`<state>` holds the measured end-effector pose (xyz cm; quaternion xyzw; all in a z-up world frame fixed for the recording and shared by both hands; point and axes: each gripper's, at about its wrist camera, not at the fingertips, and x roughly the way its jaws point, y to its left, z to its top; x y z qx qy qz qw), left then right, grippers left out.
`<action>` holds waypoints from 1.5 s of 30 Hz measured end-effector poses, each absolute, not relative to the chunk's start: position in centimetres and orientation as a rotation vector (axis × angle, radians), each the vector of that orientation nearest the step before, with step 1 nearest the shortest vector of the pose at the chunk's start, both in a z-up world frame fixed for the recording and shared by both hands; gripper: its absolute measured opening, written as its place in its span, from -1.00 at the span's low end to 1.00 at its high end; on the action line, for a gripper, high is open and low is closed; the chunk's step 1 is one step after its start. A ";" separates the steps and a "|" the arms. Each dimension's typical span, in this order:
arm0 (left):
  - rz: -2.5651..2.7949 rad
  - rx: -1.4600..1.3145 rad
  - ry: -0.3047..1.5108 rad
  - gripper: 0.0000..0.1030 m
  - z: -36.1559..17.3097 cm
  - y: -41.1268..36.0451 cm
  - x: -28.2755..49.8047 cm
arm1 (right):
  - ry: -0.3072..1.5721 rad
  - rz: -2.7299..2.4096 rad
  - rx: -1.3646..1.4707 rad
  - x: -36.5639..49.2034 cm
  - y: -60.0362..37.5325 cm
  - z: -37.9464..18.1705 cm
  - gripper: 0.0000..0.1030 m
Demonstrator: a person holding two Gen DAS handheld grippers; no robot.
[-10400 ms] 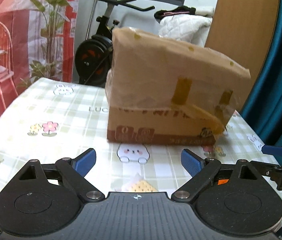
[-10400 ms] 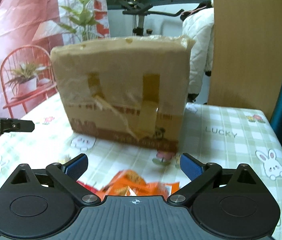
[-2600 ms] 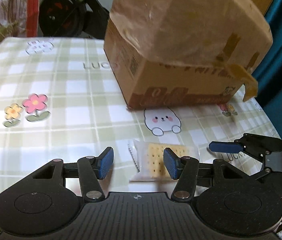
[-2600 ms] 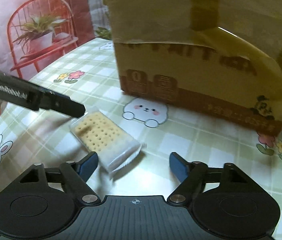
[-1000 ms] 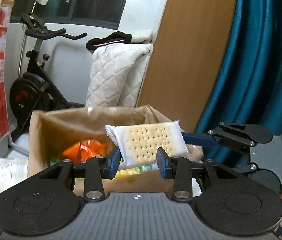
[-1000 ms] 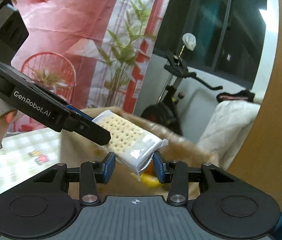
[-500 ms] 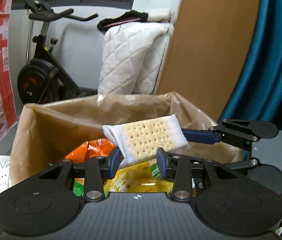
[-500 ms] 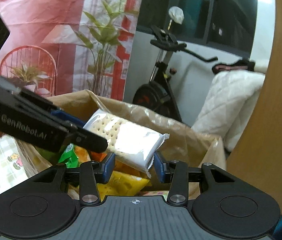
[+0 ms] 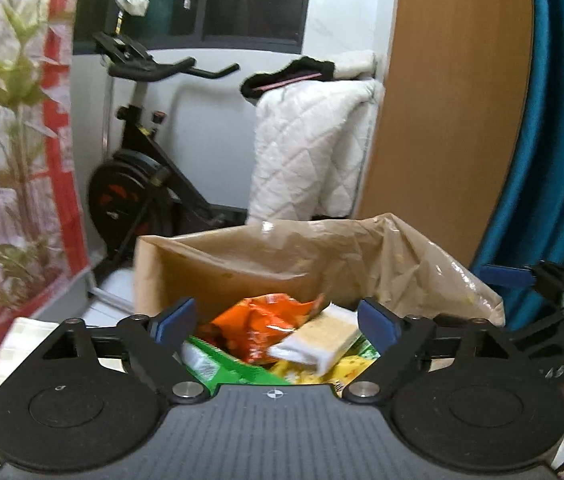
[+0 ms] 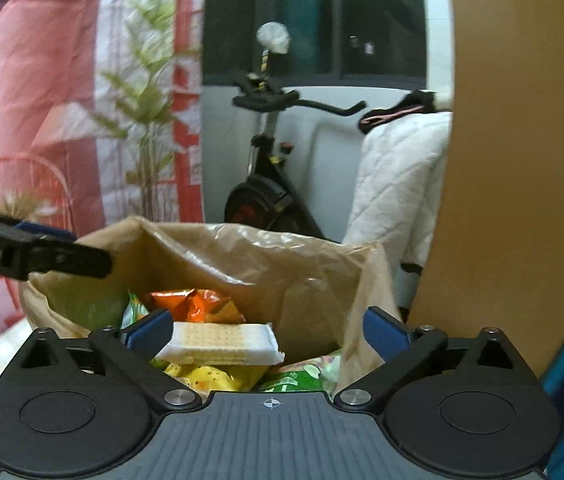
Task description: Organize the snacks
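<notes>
Left wrist: cracker packet point(image 9: 318, 342) lies loose in box point(image 9: 242, 264)

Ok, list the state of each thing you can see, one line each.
Left gripper: jaws just opened, nothing between the pads.
Right gripper: jaws just opened, gripping nothing.
Cracker pack: released, lying flat on the snacks in the box.
Box: open at the top, lined with plastic, holding snacks.
Orange snack bag: crumpled, in the box under the cracker pack.

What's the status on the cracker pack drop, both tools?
Left tool and right tool open, jaws just opened. Cracker pack released, over snacks inside lined box. Nothing blocking.
</notes>
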<state>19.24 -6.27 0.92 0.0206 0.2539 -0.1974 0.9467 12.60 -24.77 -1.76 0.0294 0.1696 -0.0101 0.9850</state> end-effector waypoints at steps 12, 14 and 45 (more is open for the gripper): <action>-0.304 0.029 0.412 0.89 3.6 -4.0 14.2 | 0.274 -0.078 0.170 8.4 -23.9 -0.4 0.99; -0.291 0.022 0.402 0.90 3.9 -3.6 13.5 | 0.260 -0.078 0.175 7.8 -23.5 -0.1 0.99; -0.121 0.017 0.388 0.92 4.5 -1.3 7.3 | 0.261 -0.104 0.196 2.1 -19.8 -0.6 0.99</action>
